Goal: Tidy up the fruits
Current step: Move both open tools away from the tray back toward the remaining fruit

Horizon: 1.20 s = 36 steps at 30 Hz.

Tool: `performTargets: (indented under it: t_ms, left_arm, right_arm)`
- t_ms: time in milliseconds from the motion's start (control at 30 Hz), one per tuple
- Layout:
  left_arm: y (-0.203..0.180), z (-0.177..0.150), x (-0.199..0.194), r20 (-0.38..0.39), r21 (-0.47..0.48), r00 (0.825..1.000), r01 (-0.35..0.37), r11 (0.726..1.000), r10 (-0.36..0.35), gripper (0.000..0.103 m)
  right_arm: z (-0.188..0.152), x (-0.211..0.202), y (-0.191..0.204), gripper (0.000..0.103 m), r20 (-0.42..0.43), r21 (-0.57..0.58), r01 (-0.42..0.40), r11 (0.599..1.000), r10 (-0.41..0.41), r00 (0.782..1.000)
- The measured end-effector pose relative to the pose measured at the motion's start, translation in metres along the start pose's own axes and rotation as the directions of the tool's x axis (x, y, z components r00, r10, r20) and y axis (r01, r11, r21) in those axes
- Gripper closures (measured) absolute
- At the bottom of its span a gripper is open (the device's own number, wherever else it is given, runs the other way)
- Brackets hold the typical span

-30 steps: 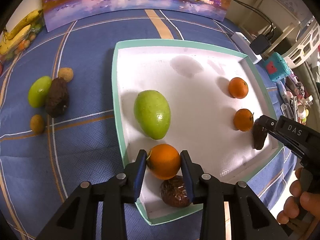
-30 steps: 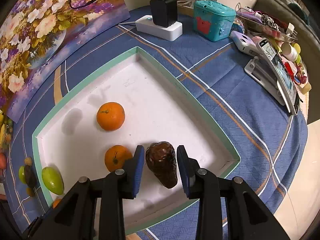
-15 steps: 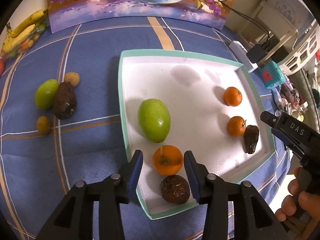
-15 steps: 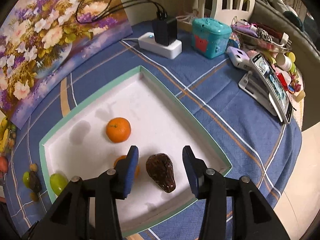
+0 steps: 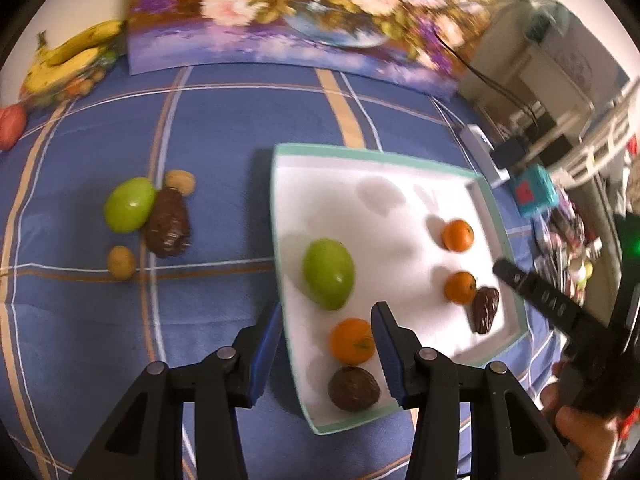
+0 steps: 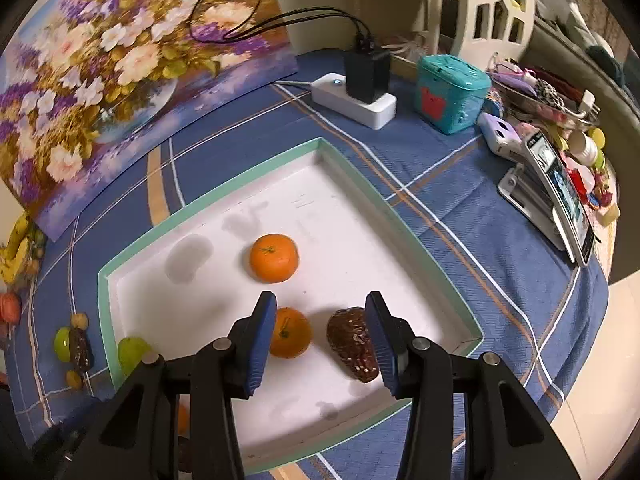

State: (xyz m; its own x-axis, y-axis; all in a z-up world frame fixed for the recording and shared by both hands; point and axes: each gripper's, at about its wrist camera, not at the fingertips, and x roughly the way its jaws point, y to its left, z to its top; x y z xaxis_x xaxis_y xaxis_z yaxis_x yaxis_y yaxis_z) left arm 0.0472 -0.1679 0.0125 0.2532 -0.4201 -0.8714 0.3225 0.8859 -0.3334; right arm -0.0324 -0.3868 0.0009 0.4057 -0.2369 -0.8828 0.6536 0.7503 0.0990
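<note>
A tray (image 5: 496, 216) lies on the bench (image 5: 224, 128), holding a mango (image 5: 328, 274), three oranges (image 5: 352, 340) and two dark fruits (image 5: 485, 309). Left of the tray, on the bench, lie a second mango (image 5: 129, 204), a dark fruit (image 5: 168, 224) touching it, and two small fruits (image 5: 121, 262). A painting (image 5: 304, 12) stands behind the tray, with bananas (image 5: 68, 60) at its left.

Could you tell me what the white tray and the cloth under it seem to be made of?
White tray: probably foam, matte white with faint dents and stains, mint-green rim. Cloth: woven fabric, blue with plaid stripes, visible textured weave.
</note>
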Motion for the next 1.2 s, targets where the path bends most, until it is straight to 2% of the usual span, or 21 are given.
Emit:
performTargets:
  t_ms: [267, 333, 400, 500, 567, 667, 767, 900, 1000, 1033, 1100, 1133, 1200]
  left_arm:
    - [0.042, 0.009, -0.01, 0.028, -0.139, 1.0, -0.002, 0.99, 0.006, 0.053]
    - [0.05, 0.011, -0.013, 0.041, -0.164, 0.999, -0.016, 0.986, 0.023, 0.048]
    - [0.06, 0.013, -0.015, 0.053, -0.196, 0.998, -0.03, 0.98, 0.041, 0.047]
    - [0.078, 0.016, -0.017, 0.058, -0.247, 0.998, -0.019, 0.969, 0.035, 0.045]
    - [0.09, 0.016, -0.019, 0.057, -0.277, 0.997, -0.028, 0.96, 0.046, 0.04]
    - [0.107, 0.016, -0.021, 0.068, -0.326, 0.995, -0.051, 0.944, 0.077, 0.034]
    - [0.121, 0.015, -0.021, 0.061, -0.35, 0.99, -0.095, 0.932, 0.124, 0.03]
    - [0.138, 0.005, -0.03, 0.081, -0.379, 0.978, -0.146, 0.914, 0.19, 0.02]
    - [0.149, -0.003, -0.035, 0.081, -0.397, 0.953, -0.239, 0.886, 0.294, 0.006]
    - [0.154, -0.006, -0.037, 0.075, -0.411, 0.947, -0.257, 0.875, 0.313, 0.005]
    - [0.164, -0.011, -0.045, 0.103, -0.452, 0.951, -0.216, 0.865, 0.291, 0.003]
    - [0.168, -0.011, -0.049, 0.117, -0.466, 0.949, -0.208, 0.86, 0.292, 0.0]
    - [0.173, -0.013, -0.055, 0.139, -0.477, 0.938, -0.218, 0.851, 0.318, 0.0]
  right_arm:
    - [-0.007, 0.01, 0.017, 0.055, -0.046, -0.061, -0.021, 0.998, 0.018, 0.999]
    - [-0.01, 0.011, 0.022, 0.054, -0.057, -0.073, -0.041, 0.997, 0.037, 0.998]
    - [-0.012, 0.012, 0.027, 0.047, -0.063, -0.087, -0.054, 0.995, 0.049, 0.997]
    - [-0.015, 0.011, 0.036, 0.046, -0.068, -0.119, -0.067, 0.991, 0.06, 0.996]
    - [-0.019, 0.011, 0.041, 0.042, -0.07, -0.135, -0.079, 0.988, 0.07, 0.995]
    - [-0.023, 0.011, 0.053, 0.035, -0.071, -0.185, -0.076, 0.98, 0.064, 0.995]
    - [-0.026, 0.011, 0.063, 0.032, -0.083, -0.212, -0.118, 0.97, 0.103, 0.991]
    - [-0.03, 0.009, 0.075, 0.021, -0.068, -0.232, -0.152, 0.961, 0.14, 0.988]
    - [-0.037, 0.005, 0.084, 0.018, -0.059, -0.269, -0.19, 0.944, 0.181, 0.982]
    - [-0.039, 0.003, 0.085, 0.018, -0.049, -0.274, -0.198, 0.941, 0.192, 0.98]
    - [-0.041, -0.002, 0.088, 0.016, -0.013, -0.287, -0.192, 0.939, 0.197, 0.98]
    - [-0.041, -0.003, 0.091, 0.015, -0.001, -0.296, -0.184, 0.937, 0.193, 0.981]
    - [-0.041, -0.004, 0.095, 0.015, 0.014, -0.308, -0.182, 0.934, 0.196, 0.98]
